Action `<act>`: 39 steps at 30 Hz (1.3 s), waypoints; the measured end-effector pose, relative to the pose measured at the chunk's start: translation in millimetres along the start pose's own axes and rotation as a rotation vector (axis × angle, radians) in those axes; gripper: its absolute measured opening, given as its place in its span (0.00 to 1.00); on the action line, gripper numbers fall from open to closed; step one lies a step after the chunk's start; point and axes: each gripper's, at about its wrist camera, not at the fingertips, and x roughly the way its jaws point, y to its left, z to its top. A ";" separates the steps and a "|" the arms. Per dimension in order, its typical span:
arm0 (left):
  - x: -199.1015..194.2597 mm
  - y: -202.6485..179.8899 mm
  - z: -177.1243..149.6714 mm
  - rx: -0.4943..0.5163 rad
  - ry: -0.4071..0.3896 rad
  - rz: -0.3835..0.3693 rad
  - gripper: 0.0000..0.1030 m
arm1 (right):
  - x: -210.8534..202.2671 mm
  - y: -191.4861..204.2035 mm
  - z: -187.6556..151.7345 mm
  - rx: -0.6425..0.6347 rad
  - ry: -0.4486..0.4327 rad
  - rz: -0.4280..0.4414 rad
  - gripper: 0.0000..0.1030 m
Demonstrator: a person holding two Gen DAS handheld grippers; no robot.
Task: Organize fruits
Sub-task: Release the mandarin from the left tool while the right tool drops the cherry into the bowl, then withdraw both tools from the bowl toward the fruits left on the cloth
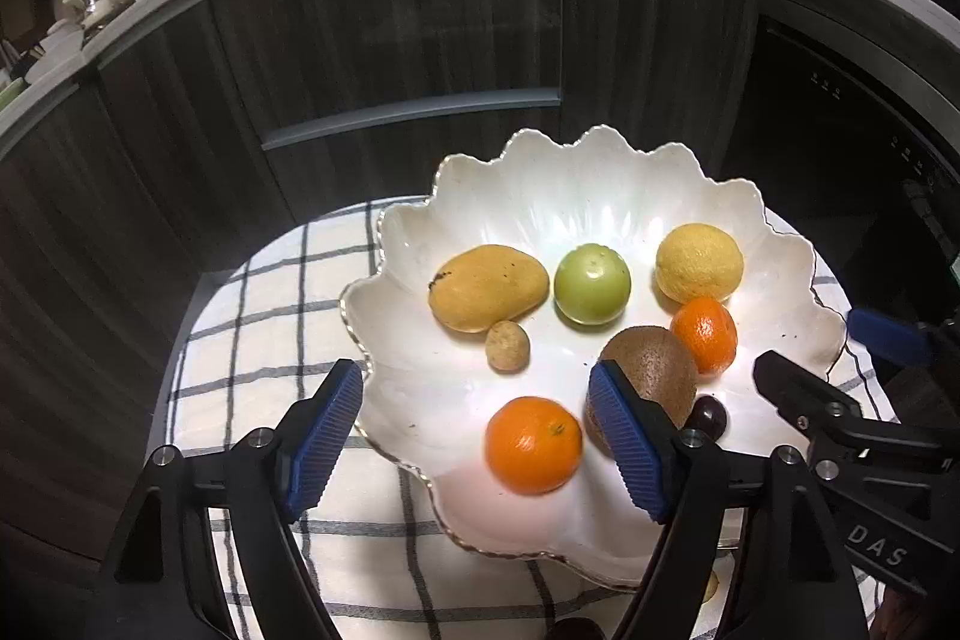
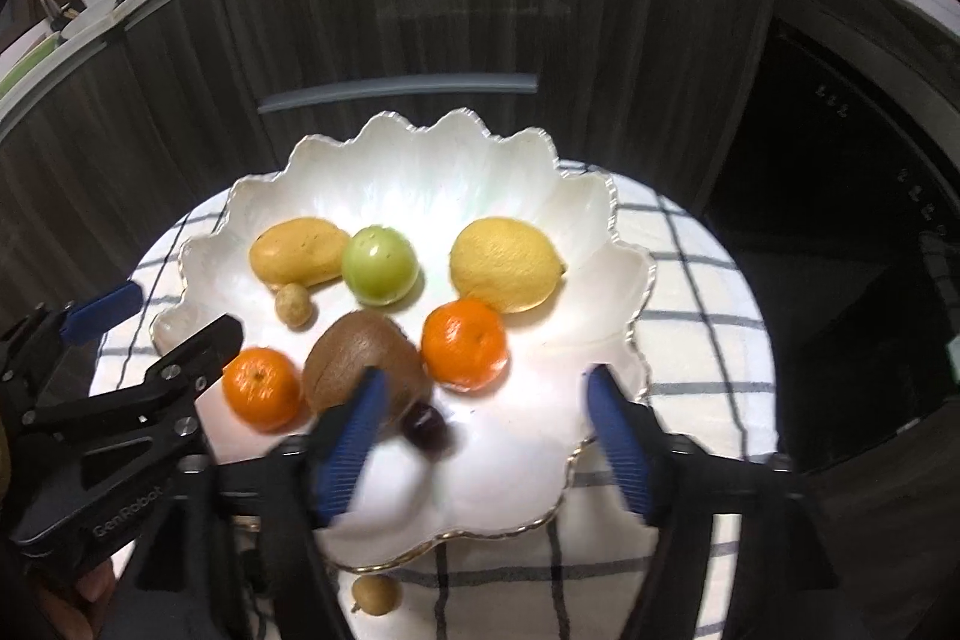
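A white scalloped dish (image 1: 540, 196) (image 2: 420, 160) holds a mango (image 1: 487, 287), a green round fruit (image 1: 591, 283), a lemon (image 1: 699, 262), a kiwi (image 1: 651, 367), a small tan fruit (image 1: 507, 346), a dark cherry (image 2: 425, 427) and two tangerines. My left gripper (image 1: 480, 394) is open over the dish's near edge, the near tangerine (image 1: 533, 445) lying free between its blue pads. My right gripper (image 2: 486, 382) is open too, nothing pressed between its pads; the cherry lies by its left finger. The other tangerine (image 2: 463, 345) rests in front of the lemon (image 2: 507, 263).
The dish sits on a checked cloth (image 1: 270, 316) (image 2: 690, 280) over a small round table. A small tan fruit (image 2: 375, 593) lies on the cloth by the dish's near rim. Dark wood cabinet fronts (image 1: 390, 40) stand behind, under a counter crowded with bottles and crockery.
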 end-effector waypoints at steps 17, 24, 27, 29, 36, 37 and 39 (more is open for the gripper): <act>-42.2 9.5 -6.8 -0.042 -0.067 0.061 0.91 | -40.2 2.0 -0.7 -0.010 -0.074 -0.055 0.80; -59.7 7.9 -16.5 -0.043 -0.081 0.068 0.91 | -56.6 0.9 -12.9 -0.001 -0.089 -0.056 0.80; -66.4 7.2 -24.1 -0.042 -0.089 0.072 0.91 | -61.1 0.6 -21.2 0.003 -0.089 -0.055 0.80; -69.1 6.4 -30.0 -0.040 -0.086 0.073 0.91 | -63.2 0.4 -27.0 0.004 -0.087 -0.057 0.80; -75.0 4.7 -50.0 -0.051 -0.080 0.072 0.91 | -68.1 0.0 -46.4 0.000 -0.078 -0.065 0.80; -75.3 4.2 -52.8 -0.054 -0.079 0.070 0.91 | -68.5 0.5 -50.0 -0.004 -0.077 -0.067 0.80; -74.5 3.7 -58.8 -0.057 -0.070 0.067 0.91 | -68.4 0.5 -55.4 -0.006 -0.073 -0.068 0.80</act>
